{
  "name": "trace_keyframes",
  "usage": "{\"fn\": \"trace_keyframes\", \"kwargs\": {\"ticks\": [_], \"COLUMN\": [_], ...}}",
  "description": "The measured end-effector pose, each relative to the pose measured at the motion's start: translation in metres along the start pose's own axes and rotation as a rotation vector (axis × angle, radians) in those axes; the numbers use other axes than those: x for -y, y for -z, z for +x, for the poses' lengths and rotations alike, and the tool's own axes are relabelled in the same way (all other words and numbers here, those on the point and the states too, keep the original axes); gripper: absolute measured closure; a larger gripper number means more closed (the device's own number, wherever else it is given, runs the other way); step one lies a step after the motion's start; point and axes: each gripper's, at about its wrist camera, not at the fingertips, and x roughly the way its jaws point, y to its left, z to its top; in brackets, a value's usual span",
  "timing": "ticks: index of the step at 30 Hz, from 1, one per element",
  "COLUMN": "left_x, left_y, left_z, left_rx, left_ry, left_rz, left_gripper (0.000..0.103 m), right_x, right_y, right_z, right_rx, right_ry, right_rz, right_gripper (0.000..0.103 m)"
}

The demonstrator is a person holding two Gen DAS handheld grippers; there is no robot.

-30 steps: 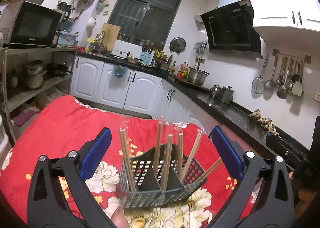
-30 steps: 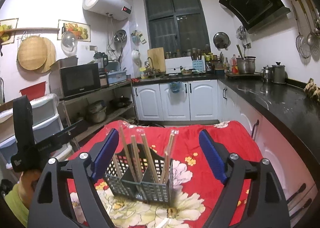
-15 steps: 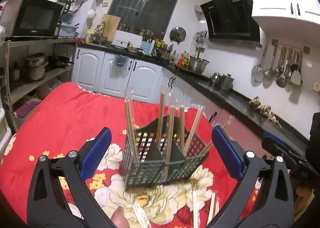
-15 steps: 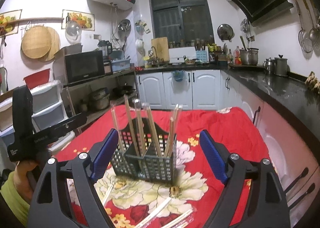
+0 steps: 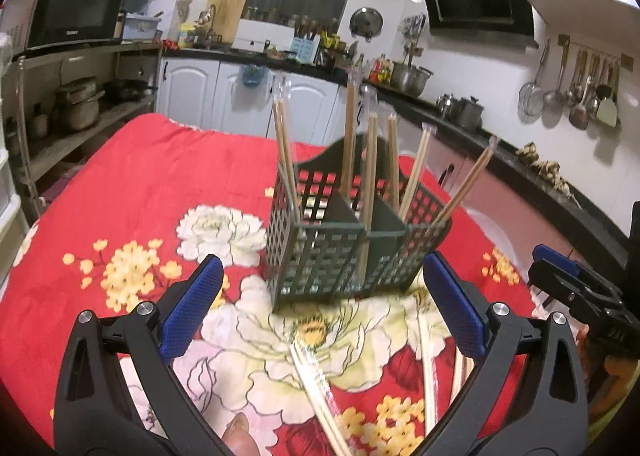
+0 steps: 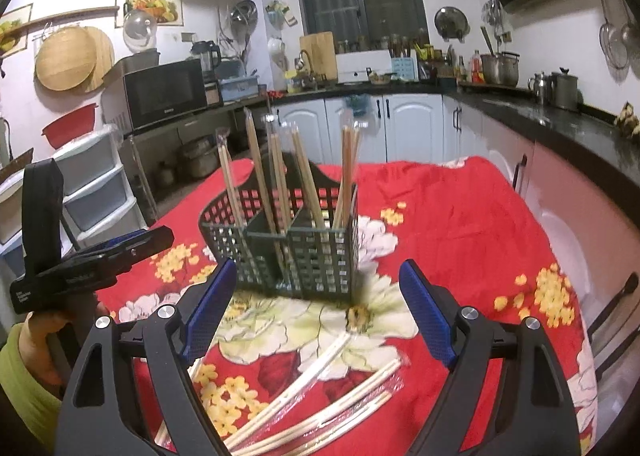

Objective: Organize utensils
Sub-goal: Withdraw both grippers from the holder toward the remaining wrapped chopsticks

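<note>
A dark green lattice utensil caddy (image 5: 352, 252) (image 6: 296, 256) stands on the red floral tablecloth (image 5: 132, 192) with several wrapped chopstick pairs (image 5: 350, 132) (image 6: 280, 176) upright in its compartments. More wrapped chopsticks lie flat on the cloth in front of it (image 5: 320, 392) (image 6: 316, 392). My left gripper (image 5: 320, 304) is open with nothing between its blue pads, just short of the caddy. My right gripper (image 6: 316, 308) is open and empty too, over the loose chopsticks. Each gripper shows at the edge of the other's view (image 5: 576, 288) (image 6: 92, 260).
Black kitchen counters with pots (image 6: 500, 68) and white cabinets (image 6: 412, 128) run behind and to the right of the table. A shelf with a microwave (image 6: 164, 92) and plastic drawers (image 6: 92, 184) stands on the left. A hand in a yellow-green sleeve (image 6: 28, 372) holds the left gripper.
Both grippers have sunk toward the table and tipped downward. The caddy now sits higher in both views, and loose chopsticks on the cloth have come into sight below it.
</note>
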Motion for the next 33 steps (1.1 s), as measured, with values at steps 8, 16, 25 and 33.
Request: {"fn": "trace_keyframes", "kwargs": {"ticks": [8,16,25,33], "left_x": [0.001,0.007,0.013,0.016], "left_y": [0.016,0.025,0.033,0.045], "left_z": [0.007,0.015,0.027,0.042], "left_rx": [-0.051,-0.090,-0.133,-0.185], "left_ry": [-0.012,-0.012,-0.009,-0.014], "left_rz": [0.018,0.037,0.055,0.071], "left_gripper": [0.011,0.011,0.011,0.011], "right_x": [-0.002,-0.004,0.004,0.023], "right_y": [0.015,0.024,0.034,0.045], "right_z": [0.007,0.008,0.009,0.021], "right_rx": [-0.049,-0.077,-0.111,-0.174], "right_ry": [-0.002,-0.002,0.016,0.070], "right_rz": [0.005,0.002,0.021,0.058], "right_gripper": [0.022,0.022,0.022,0.024]}}
